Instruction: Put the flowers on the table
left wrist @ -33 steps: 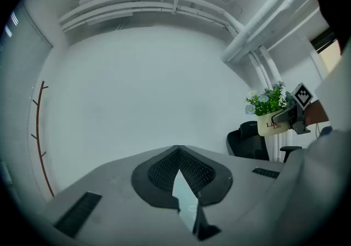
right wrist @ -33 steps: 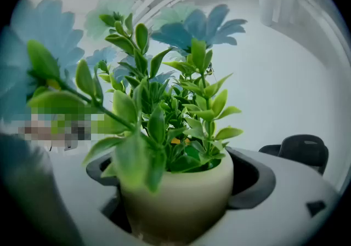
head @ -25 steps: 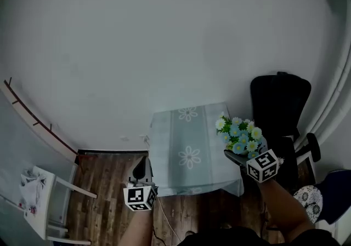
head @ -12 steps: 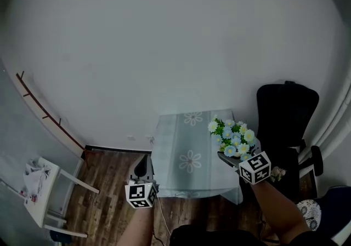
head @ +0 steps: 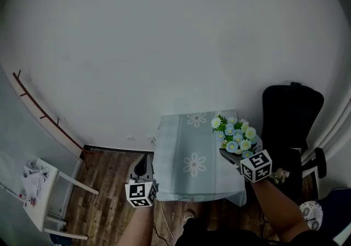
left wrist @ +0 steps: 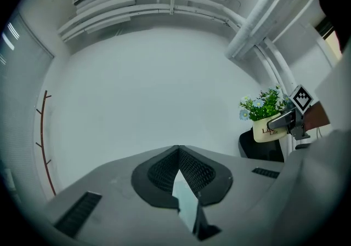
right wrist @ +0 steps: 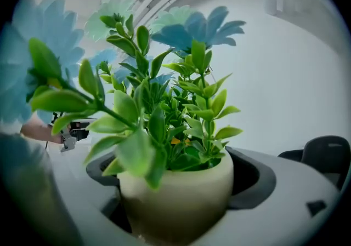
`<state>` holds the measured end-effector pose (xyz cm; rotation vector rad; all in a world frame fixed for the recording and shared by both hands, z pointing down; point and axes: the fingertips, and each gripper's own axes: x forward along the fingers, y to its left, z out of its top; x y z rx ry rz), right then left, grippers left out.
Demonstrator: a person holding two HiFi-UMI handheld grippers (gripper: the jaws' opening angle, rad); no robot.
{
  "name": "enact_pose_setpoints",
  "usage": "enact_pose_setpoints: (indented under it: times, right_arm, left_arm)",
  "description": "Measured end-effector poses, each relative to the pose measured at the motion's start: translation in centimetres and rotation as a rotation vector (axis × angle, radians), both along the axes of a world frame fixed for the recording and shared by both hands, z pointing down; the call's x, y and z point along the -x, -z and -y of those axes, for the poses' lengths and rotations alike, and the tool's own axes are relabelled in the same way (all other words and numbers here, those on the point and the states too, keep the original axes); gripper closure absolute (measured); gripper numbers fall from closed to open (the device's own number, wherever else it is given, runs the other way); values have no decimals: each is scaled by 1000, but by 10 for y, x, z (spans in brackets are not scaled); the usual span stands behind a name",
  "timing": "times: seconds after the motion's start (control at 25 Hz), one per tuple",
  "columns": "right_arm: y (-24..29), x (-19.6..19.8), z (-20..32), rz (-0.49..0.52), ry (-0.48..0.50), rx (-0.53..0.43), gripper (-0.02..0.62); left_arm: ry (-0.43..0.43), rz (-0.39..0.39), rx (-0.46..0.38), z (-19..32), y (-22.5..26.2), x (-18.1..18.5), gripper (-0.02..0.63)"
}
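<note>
A cream pot of blue and white flowers (head: 236,136) with green leaves hangs over the far right corner of the table (head: 181,146), which wears a pale green cloth printed with daisies. My right gripper (head: 237,155) is shut on the pot (right wrist: 181,198), its dark fingers (right wrist: 258,180) pressed against the pot's sides. The leaves (right wrist: 164,102) fill the right gripper view. My left gripper (head: 141,169) hangs by the table's near left corner, over the floor. Its jaws (left wrist: 176,152) meet at the tips with nothing in them. The left gripper view also shows the pot (left wrist: 267,130), off to the right.
A black office chair (head: 290,113) stands right of the table. A white chair (head: 38,195) with things on it is at the far left. A brown rail (head: 41,113) runs along the left wall. The floor (head: 104,206) is dark wood.
The view has shifted a little. The right gripper with the flowers has drifted slightly inward over the table's right corner. The left gripper has hardly moved.
</note>
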<state>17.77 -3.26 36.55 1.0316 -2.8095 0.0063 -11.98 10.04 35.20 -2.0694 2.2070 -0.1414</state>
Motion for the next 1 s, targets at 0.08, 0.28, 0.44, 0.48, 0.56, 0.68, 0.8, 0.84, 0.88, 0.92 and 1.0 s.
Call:
enact_pose_setpoints:
  times: [0.08, 0.28, 0.44, 0.48, 0.56, 0.68, 0.8, 0.84, 0.88, 0.92, 1.0]
  right_arm:
    - [0, 7, 8, 3, -17, 3, 52]
    - [-2, 26, 30, 6, -62, 1, 52]
    - [-4, 48, 46, 2, -84, 3, 52]
    - [-5, 54, 51, -1, -89, 3, 52]
    - [-6, 67, 59, -9, -97, 3, 52]
    - [-5, 84, 70, -19, -104, 6, 52]
    - [-4, 99, 77, -34, -112, 0, 52]
    - [-4, 104, 79, -39, -118, 0, 52]
    - [-5, 108, 82, -44, -126, 1, 52]
    - [-6, 112, 86, -49, -135, 2, 52]
    - [-10, 119, 92, -57, -157, 7, 52]
  left_arm:
    - [-13, -13, 7, 14, -5, 10, 603]
    - [-66, -11, 15, 54, -8, 30, 603]
    - [-98, -3, 3, 81, -1, 47, 603]
    - [-109, 1, 0, 88, -1, 51, 603]
    - [-126, 3, -4, 100, -2, 61, 603]
    - [-151, -7, 5, 117, -9, 73, 603]
    - [-176, -28, 18, 132, -18, 84, 603]
    - [-184, -33, 20, 137, -20, 87, 603]
    - [-190, -39, 21, 142, -21, 91, 603]
    - [-196, -45, 21, 147, -23, 95, 603]
    - [-208, -70, 24, 155, -26, 103, 603]
